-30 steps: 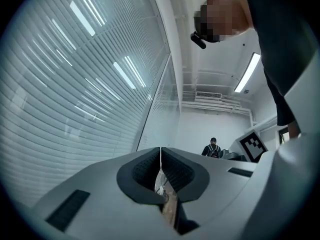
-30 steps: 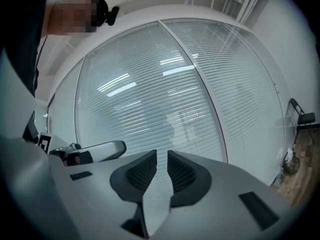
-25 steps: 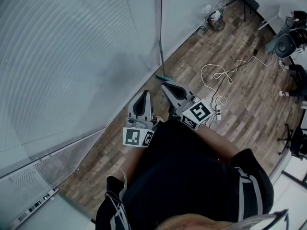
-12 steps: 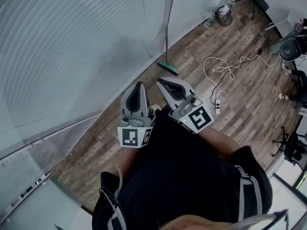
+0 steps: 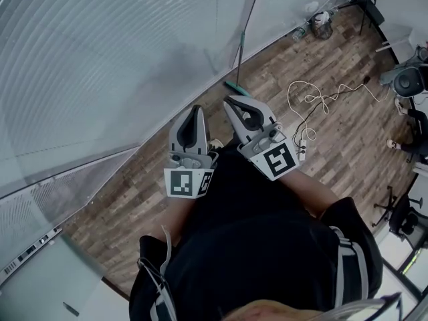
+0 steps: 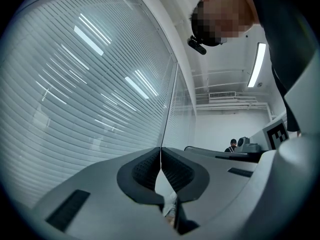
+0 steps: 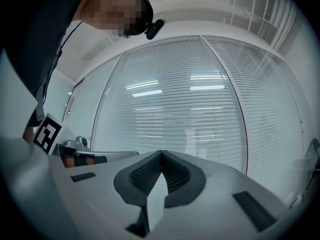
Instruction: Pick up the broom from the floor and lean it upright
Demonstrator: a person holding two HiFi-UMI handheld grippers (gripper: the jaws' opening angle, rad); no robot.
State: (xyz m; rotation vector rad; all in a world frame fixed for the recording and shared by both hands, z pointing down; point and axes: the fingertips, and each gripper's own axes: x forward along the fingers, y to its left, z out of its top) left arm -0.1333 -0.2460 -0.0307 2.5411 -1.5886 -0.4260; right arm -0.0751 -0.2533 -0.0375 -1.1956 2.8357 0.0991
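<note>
The broom (image 5: pixel 238 62) leans, seemingly upright, against the blinds (image 5: pixel 120 59). Near it, the left gripper (image 5: pixel 196 110) and right gripper (image 5: pixel 232 101) are closed and empty.

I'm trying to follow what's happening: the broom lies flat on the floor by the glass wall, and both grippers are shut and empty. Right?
Not quite. The head view shows the broom standing upright, leaning against the glass wall. The left gripper and right gripper are indeed shut and empty.
</note>
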